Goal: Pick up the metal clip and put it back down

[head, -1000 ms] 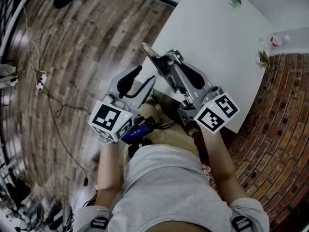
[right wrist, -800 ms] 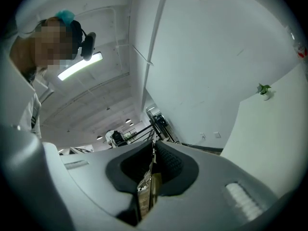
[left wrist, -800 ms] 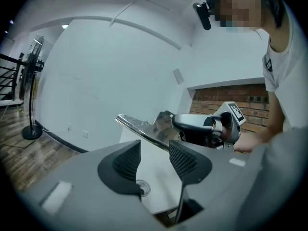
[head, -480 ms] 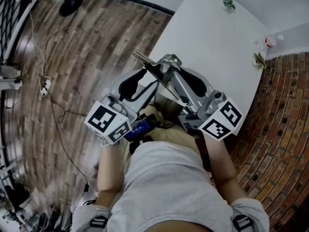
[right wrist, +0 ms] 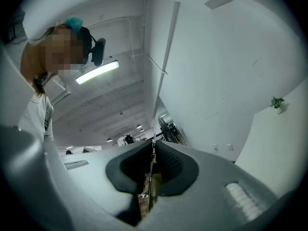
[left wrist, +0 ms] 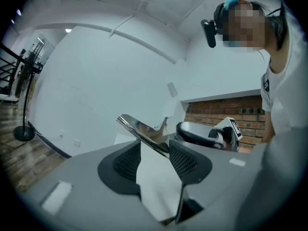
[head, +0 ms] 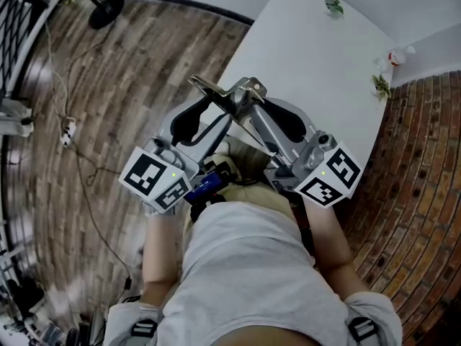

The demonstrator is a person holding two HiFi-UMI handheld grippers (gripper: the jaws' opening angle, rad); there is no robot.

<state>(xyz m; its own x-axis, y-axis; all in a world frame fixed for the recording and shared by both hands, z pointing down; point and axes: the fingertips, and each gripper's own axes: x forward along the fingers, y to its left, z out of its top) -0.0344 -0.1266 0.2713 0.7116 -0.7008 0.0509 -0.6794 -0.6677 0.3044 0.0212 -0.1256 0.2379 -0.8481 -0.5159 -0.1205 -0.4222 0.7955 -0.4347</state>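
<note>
The metal clip (head: 211,90) is a shiny flat steel piece held in the air over the table's near-left edge. My right gripper (head: 247,98) is shut on its right end; in the right gripper view the clip (right wrist: 152,171) shows edge-on, squeezed between the black pads. My left gripper (head: 207,118) sits just below and left of it, open. In the left gripper view the clip (left wrist: 140,131) slants across just beyond the spread fingertips (left wrist: 185,159), and I cannot tell whether it touches them. The right gripper's body (left wrist: 208,134) lies behind it.
The white table (head: 317,71) stretches away at upper right, with two small plants (head: 333,4) (head: 379,85) and a small bottle (head: 396,56) near its far edges. Wood floor with cables (head: 68,130) and a round stand base (head: 106,9) lies left; brick paving is at right.
The clip and both grippers have shifted a little left, off the table edge toward the wood floor. The right gripper's hold on the clip looks the same.
</note>
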